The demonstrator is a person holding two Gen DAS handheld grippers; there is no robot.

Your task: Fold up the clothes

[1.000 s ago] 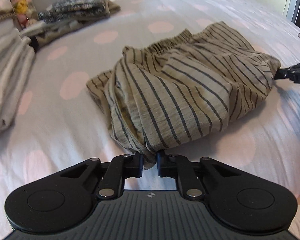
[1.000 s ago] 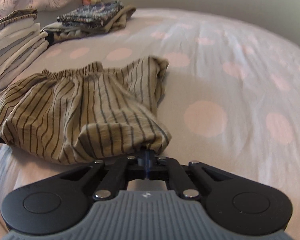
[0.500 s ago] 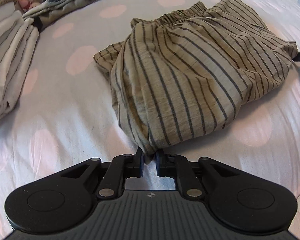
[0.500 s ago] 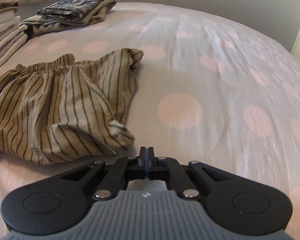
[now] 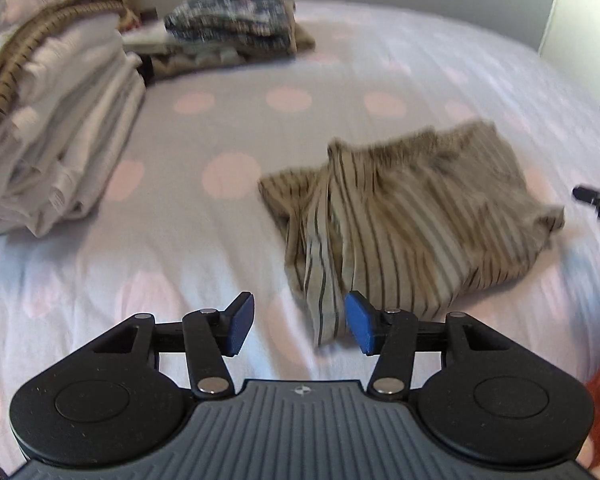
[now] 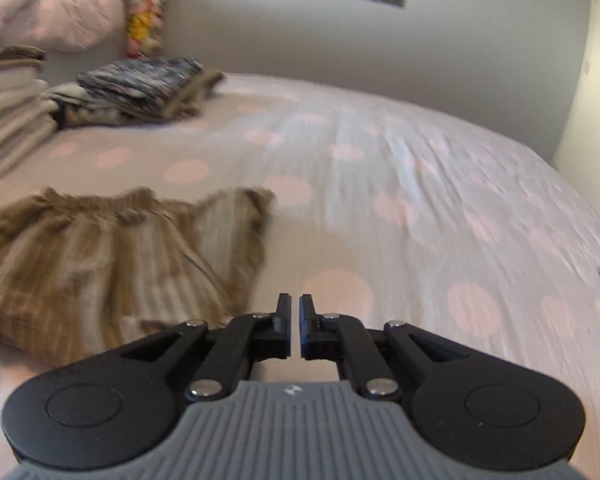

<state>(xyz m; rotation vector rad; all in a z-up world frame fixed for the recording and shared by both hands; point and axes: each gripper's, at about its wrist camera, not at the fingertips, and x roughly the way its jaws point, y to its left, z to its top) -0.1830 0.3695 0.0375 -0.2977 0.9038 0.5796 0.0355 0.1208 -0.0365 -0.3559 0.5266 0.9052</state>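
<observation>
Left wrist view showed the left gripper [image 5: 299, 323] over the near edge of the spotted bedspread [image 5: 380, 68], its jaws opening with blue pads well apart. We noted a corner of the striped garment [image 5: 412, 220] lying between the pads; neither pad appeared to press on it, though blur made the right pad's clearance uncertain. We found the garment resting on the bedspread right of centre, doubled over into a rough, lumpy rectangle with its gathered waistband at the far edge.

We judged this fold to be laid down and released. The bundle remained uneven, so a further fold or some smoothing probably remained before the garment could join the piles. We counted two finished piles at the far left: a tall stack of pale folded clothes [image 5: 56, 136] and a darker patterned stack [image 5: 236, 28] beyond it.

Right wrist view showed the right gripper [image 6: 295, 322] clear of the cloth, above bare bedspread just right of the garment [image 6: 112, 264]. Its jaws were beginning to open, a narrow slit between them and nothing in it.

We saw the cloth between the left pads only in the left view, where the right gripper's tip [image 5: 598, 200] also showed beside the garment. Only the right view showed the far wall [image 6: 440, 56] and a pillow [image 6: 48, 16].
</observation>
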